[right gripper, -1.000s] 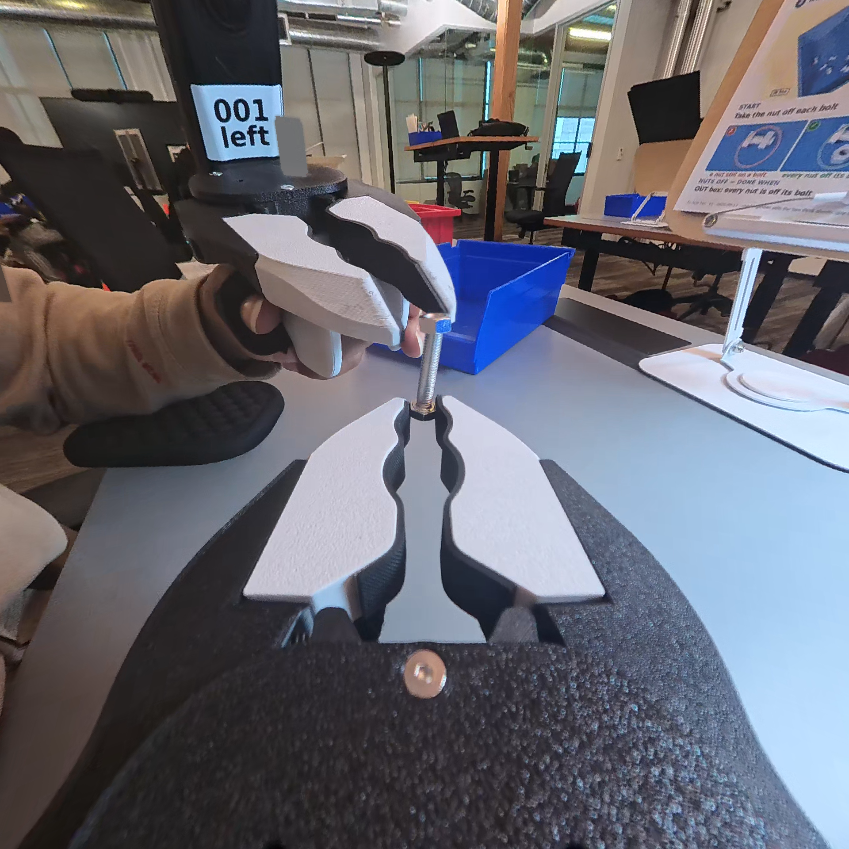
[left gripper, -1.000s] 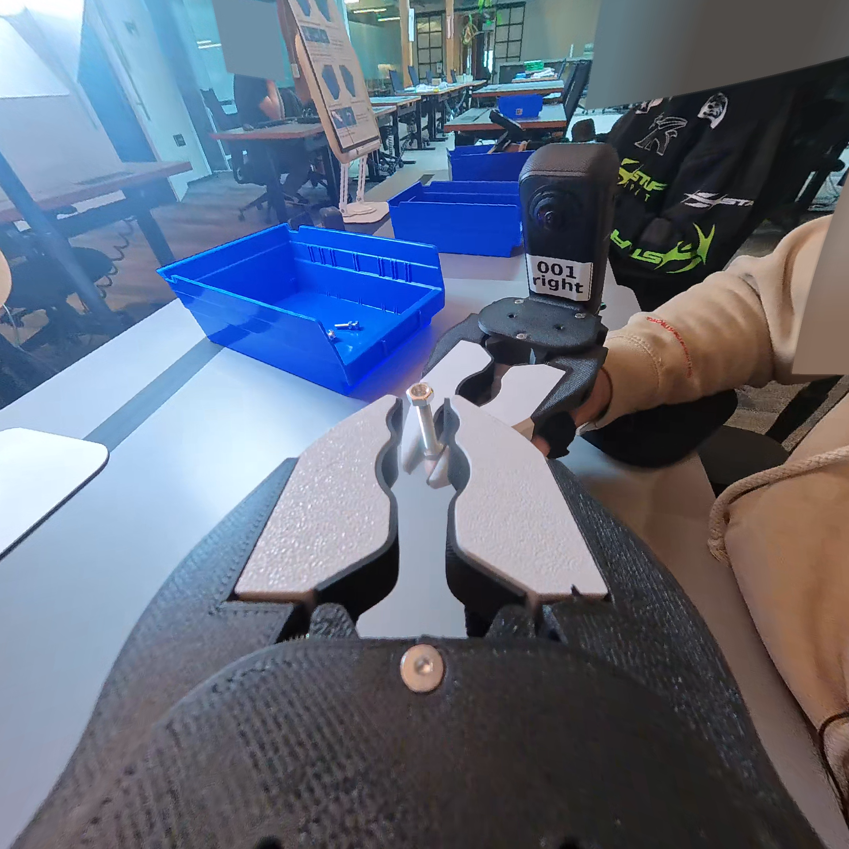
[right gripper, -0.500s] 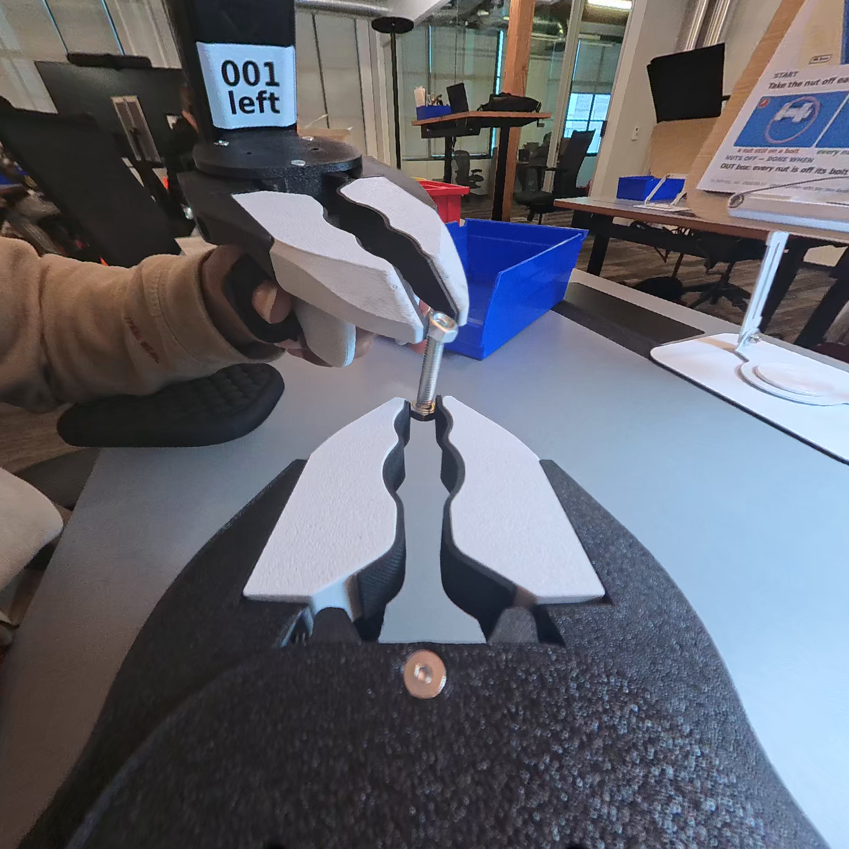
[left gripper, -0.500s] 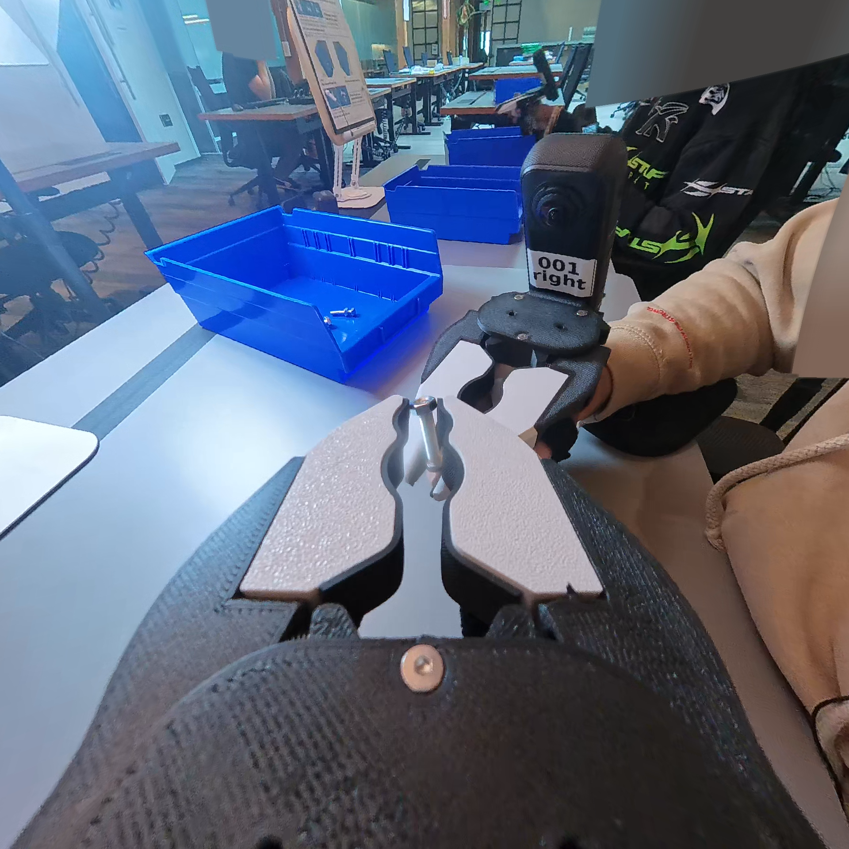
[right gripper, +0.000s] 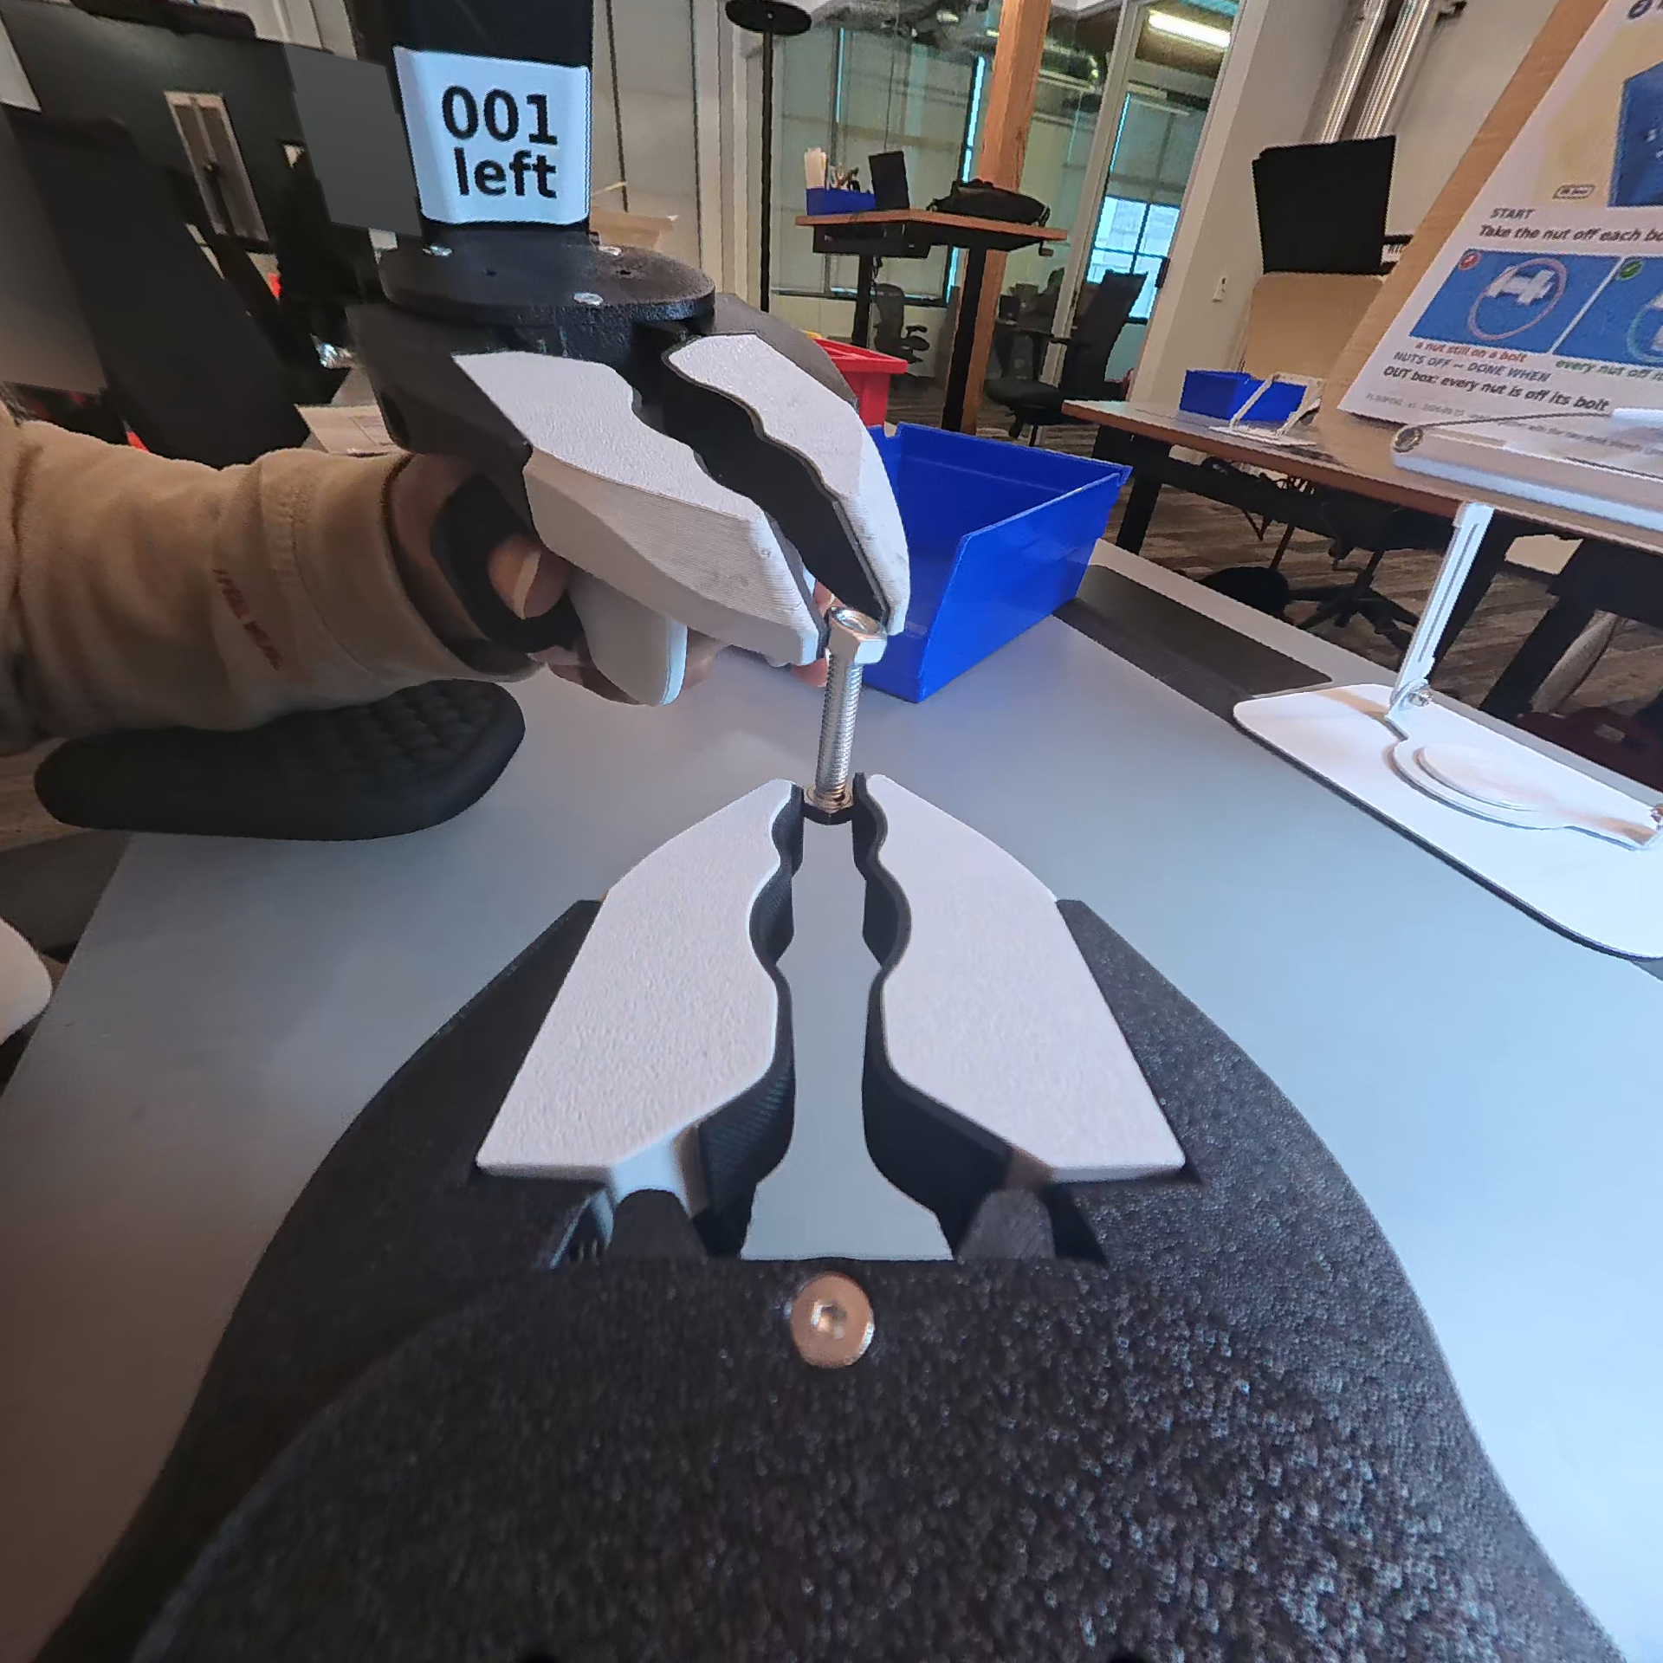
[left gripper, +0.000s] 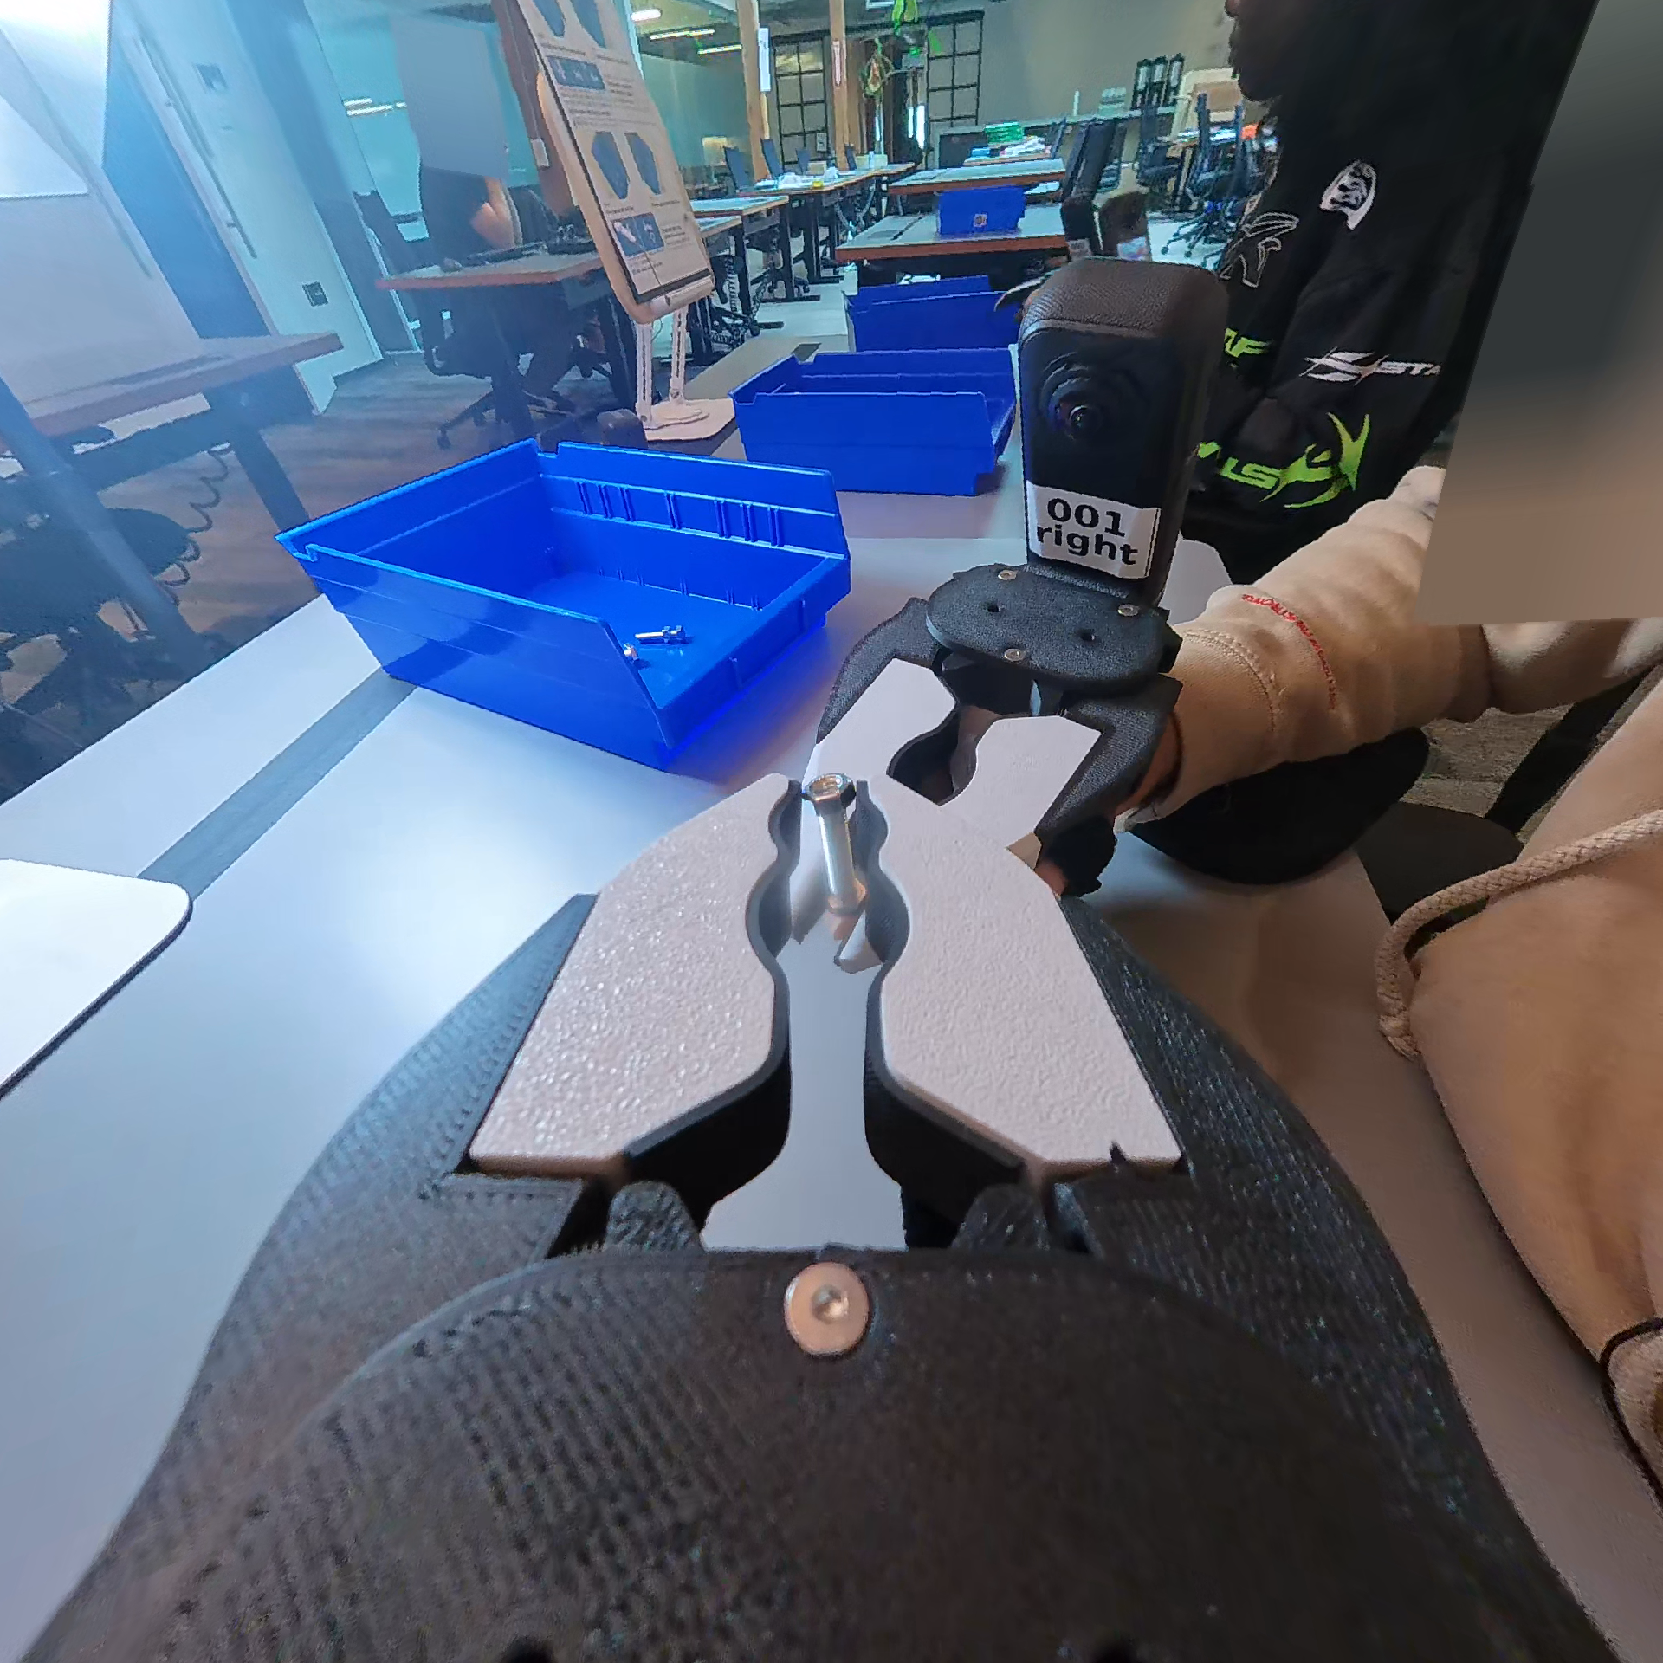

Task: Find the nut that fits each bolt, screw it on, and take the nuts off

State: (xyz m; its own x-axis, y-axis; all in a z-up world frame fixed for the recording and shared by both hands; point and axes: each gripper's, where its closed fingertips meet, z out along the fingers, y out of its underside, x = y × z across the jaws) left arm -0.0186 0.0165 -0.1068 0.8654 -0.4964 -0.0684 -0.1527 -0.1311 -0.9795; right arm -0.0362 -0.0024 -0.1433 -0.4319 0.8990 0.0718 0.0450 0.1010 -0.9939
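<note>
A silver bolt (right gripper: 837,711) stands nearly upright between my two grippers above the grey table (right gripper: 1125,900). My left gripper (left gripper: 828,794) is shut on the bolt's head (left gripper: 826,792); it also shows in the right wrist view (right gripper: 850,621), coming down from the upper left. My right gripper (right gripper: 830,792) is shut on a small nut (right gripper: 830,795) at the bolt's lower end. In the left wrist view the bolt's shaft (left gripper: 841,864) runs down between my fingers, and the right gripper (left gripper: 954,774) sits just beyond it. The nut is mostly hidden by the fingertips.
A blue bin (left gripper: 504,621) holding a loose bolt (left gripper: 661,636) stands on the table at the far left; it also shows in the right wrist view (right gripper: 990,558). More blue bins (left gripper: 882,423) lie behind it. A white sign-stand base (right gripper: 1485,810) is at the right. A person's sleeves hold both grippers.
The left gripper has twisted and shifted slightly with the bolt's head; the bolt leaned to one side and is closer to upright again. The right gripper has kept hold of the nut.
</note>
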